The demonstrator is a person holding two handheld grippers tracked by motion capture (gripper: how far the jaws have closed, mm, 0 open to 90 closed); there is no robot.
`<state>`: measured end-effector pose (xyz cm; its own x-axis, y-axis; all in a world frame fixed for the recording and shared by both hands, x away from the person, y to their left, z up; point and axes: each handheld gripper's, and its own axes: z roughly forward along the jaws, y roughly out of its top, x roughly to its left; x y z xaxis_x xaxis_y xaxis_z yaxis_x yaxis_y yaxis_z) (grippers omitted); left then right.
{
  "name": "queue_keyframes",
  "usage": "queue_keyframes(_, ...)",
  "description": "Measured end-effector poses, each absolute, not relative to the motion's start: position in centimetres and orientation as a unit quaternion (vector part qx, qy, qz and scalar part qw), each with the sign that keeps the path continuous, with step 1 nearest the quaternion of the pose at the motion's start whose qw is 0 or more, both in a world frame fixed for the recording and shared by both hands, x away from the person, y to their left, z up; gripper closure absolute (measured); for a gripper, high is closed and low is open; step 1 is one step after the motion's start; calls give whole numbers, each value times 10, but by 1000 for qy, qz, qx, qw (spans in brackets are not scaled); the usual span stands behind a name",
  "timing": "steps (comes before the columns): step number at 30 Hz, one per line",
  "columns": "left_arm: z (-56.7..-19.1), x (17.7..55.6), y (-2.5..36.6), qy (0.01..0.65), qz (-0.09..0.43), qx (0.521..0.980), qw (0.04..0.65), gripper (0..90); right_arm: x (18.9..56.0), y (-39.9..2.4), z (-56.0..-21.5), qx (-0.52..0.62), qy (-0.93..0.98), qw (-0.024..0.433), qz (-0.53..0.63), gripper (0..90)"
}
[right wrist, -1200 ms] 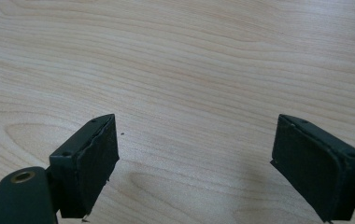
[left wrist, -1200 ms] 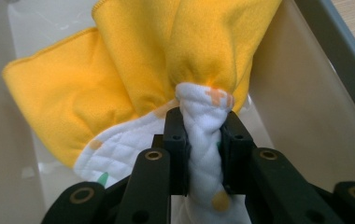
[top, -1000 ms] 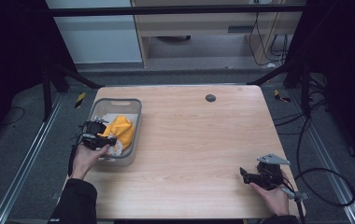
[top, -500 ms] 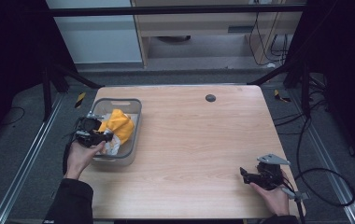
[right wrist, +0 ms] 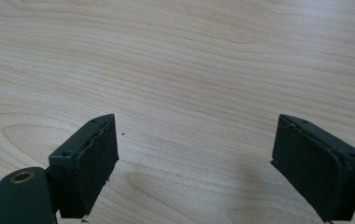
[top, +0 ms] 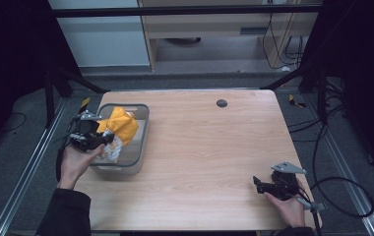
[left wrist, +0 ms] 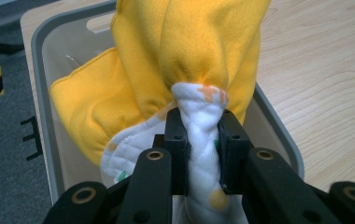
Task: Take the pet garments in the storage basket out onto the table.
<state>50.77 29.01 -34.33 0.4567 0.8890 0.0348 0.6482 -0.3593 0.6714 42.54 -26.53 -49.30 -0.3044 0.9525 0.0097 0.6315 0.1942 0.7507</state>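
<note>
Now we hold the yellow cloth (left wrist: 199,51) pinched in the left tool (left wrist: 199,140) above the bin (top: 143,140) at the worktop's (top: 214,162) left edge, right tool (right wrist: 194,158) wide open and empty; next, carry it clear.

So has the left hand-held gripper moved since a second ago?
Yes. The left hand-held gripper, shut on the yellow and white cloth, has come up and toward the far end of the grey bin, drawing the cloth up.
</note>
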Motion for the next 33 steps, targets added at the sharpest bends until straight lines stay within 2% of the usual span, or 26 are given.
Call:
queue_keyframes(18, -302, 480, 267, 427, 211, 816, 327, 771, 425, -266, -492, 539, 733, 243, 338, 139)
queue_keyframes(33, -293, 467, 232, 377, 195, 839, 339, 772, 424, -268, -491, 538, 731, 245, 340, 137)
